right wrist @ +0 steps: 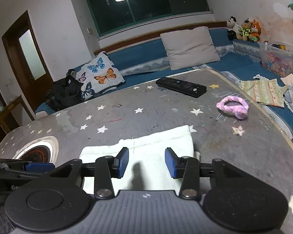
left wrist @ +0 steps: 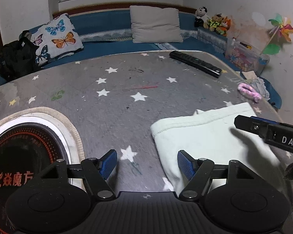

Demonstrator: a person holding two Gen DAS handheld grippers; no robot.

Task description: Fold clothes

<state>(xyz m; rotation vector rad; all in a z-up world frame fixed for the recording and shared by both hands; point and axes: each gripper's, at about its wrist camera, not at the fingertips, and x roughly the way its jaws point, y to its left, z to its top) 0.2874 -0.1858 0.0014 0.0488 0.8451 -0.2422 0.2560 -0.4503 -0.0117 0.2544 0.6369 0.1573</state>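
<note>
Pale folded cloth point(right wrist: 138, 152) flat on starred desk point(left wrist: 117, 101); left tool point(left wrist: 147, 164) and right tool point(right wrist: 146, 162) both spread, empty, above it. Risk: careless pinch dragging layers, undoing fold.

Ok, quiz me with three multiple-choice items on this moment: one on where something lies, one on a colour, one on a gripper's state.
1. Where does the remote lie?
A. on the far part of the table
B. on the grey pillow
C. on the folded cloth

2. What colour is the braided ring?
A. green
B. pink
C. black

3. How does the right gripper stand?
A. shut on the cloth
B. shut on the remote
C. open over the cloth

Answers: 1 A, it rests on the star-patterned table near the sofa; 2 B, it looks pink-purple; 3 C, its blue pads sit apart above the pale folded cloth.
</note>
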